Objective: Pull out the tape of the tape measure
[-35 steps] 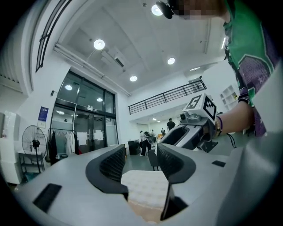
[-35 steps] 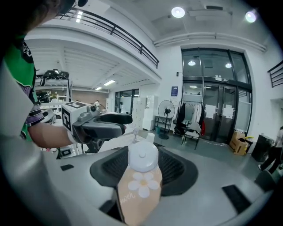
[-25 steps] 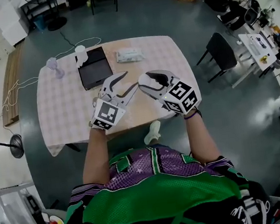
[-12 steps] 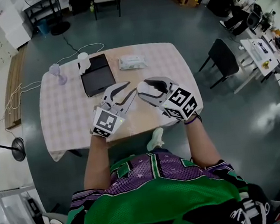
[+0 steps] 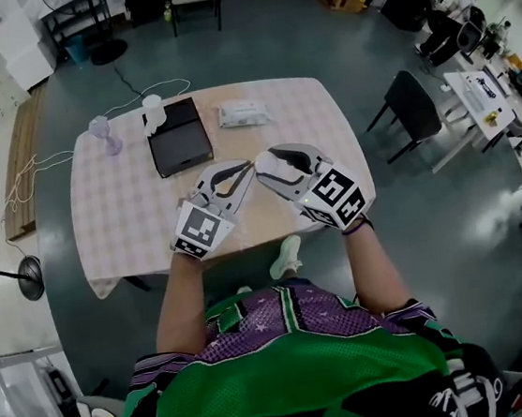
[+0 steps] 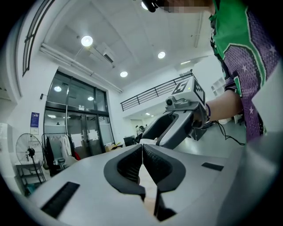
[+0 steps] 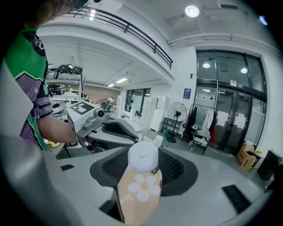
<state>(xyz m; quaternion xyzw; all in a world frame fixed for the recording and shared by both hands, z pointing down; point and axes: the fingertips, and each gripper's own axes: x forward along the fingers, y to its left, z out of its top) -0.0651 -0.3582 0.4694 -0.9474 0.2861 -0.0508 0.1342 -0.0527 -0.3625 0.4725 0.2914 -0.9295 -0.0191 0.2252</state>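
Note:
Both grippers are held up over the pale table point(image 5: 121, 220), tip to tip. My right gripper point(image 5: 262, 168) point(image 7: 142, 152) is shut on the tape measure point(image 7: 139, 185), a flat peach case with a white flower and a white round cap point(image 7: 142, 156) at its far end. My left gripper point(image 5: 248, 168) point(image 6: 142, 148) faces it. Its jaws have just been closing and now meet, with a thin pale strip, the tape's end, pinched between the pads. In the right gripper view the white cap hides the left gripper's tips.
On the table's far side lie a black flat box point(image 5: 178, 137), a white packet point(image 5: 243, 113), a white cup point(image 5: 152, 108) and a small lilac stand point(image 5: 102, 130). A black chair point(image 5: 408, 100) stands to the right. A person's shoe point(image 5: 287, 254) shows below the near edge.
The left gripper's jaws went from wide open to shut at the right gripper's tips. Both hands stayed nearly in place.

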